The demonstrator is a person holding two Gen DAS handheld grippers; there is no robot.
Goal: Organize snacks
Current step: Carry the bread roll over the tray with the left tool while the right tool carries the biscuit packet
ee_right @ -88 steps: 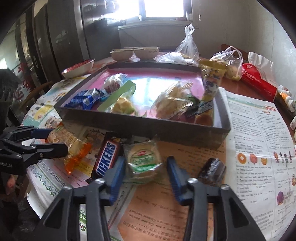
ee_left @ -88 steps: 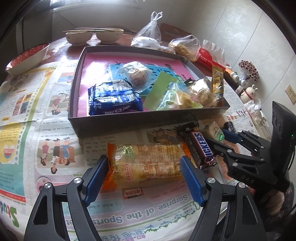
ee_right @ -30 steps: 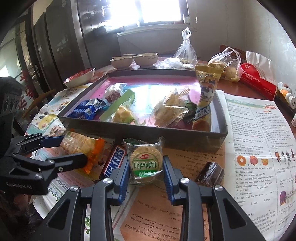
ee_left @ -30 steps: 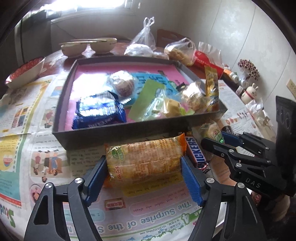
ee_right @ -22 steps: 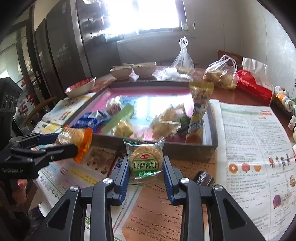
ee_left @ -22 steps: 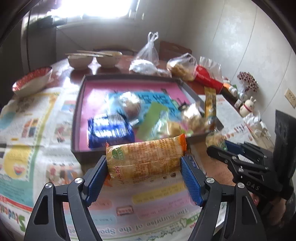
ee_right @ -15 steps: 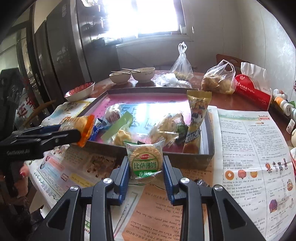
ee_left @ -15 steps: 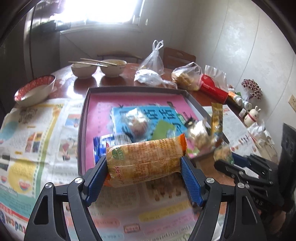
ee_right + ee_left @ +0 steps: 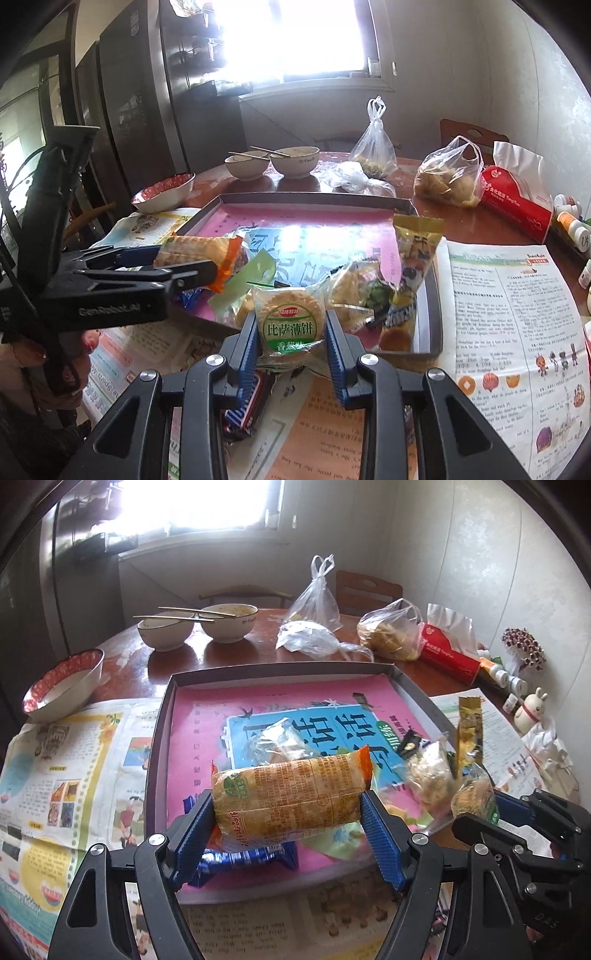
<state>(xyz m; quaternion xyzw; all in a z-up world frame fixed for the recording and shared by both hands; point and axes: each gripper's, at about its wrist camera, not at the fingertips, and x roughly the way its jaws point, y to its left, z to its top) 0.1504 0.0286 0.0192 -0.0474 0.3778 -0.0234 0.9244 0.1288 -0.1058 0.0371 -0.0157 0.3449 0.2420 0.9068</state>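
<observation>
While I hold both tongs above the near edge of the shallow grey cardboard tray with a pink printed liner [image 9: 162, 738], each one is carrying a snack. My left gripper [image 9: 288, 825] pinches a long orange-and-tan plastic sleeve of crackers [image 9: 291, 797] end to end between its ribbed blue pads [image 9: 194, 830]. It hangs over a blue foil biscuit pack [image 9: 240, 858] lying in the tray's near left part. My right gripper [image 9: 290, 330] is pressed onto a round wafer biscuit in a clear wrapper with a green label [image 9: 290, 319], gripped by its sides and held just short of the tray's near wall.

To do this step well, I judge the cracker sleeve should go down on the bare pink liner to the left or farther back — not on top of the blue pack, where it could roll. I would lower it until it rests flat, then spread the pads wide before lifting, so the crinkly wrapper does not cling and drag.

The wafer is light and brittle, so a gentle squeeze is enough. The tray's right side is crowded with a heap of clear-wrapped pastries [image 9: 356, 290] and a tall yellow snack bag [image 9: 415, 251] leaning on the wall — I would carry the wafer over the wall and set it in a gap without knocking that bag. The two tongs sit near each other, so one release at a time seems safest.
</observation>
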